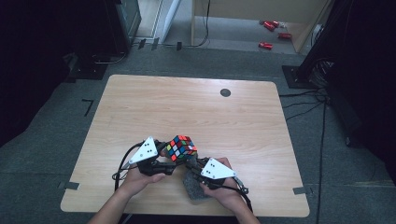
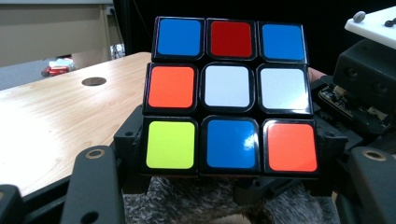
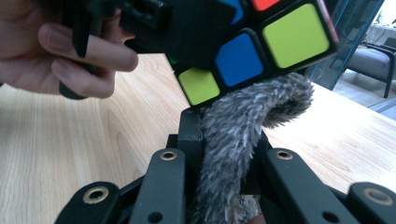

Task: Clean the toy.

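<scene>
A scrambled Rubik's cube (image 1: 181, 147) hangs a little above the wooden table (image 1: 187, 107), near its front edge. My left gripper (image 1: 170, 156) is shut on the cube; in the left gripper view the cube (image 2: 229, 93) shows blue, red, orange, white and yellow tiles between the black jaws. My right gripper (image 1: 192, 164) is shut on a grey fuzzy cloth (image 1: 195, 189). In the right gripper view the cloth (image 3: 238, 135) rises between the jaws and its top presses against the underside of the cube (image 3: 261, 46). The cloth (image 2: 210, 200) also lies just under the cube in the left gripper view.
A dark round hole (image 1: 225, 92) sits in the table near its far edge. Red cans (image 1: 271, 25) lie on the floor beyond the table. Cables trail on the floor at the right. A person's hand (image 3: 70, 56) holds the left gripper.
</scene>
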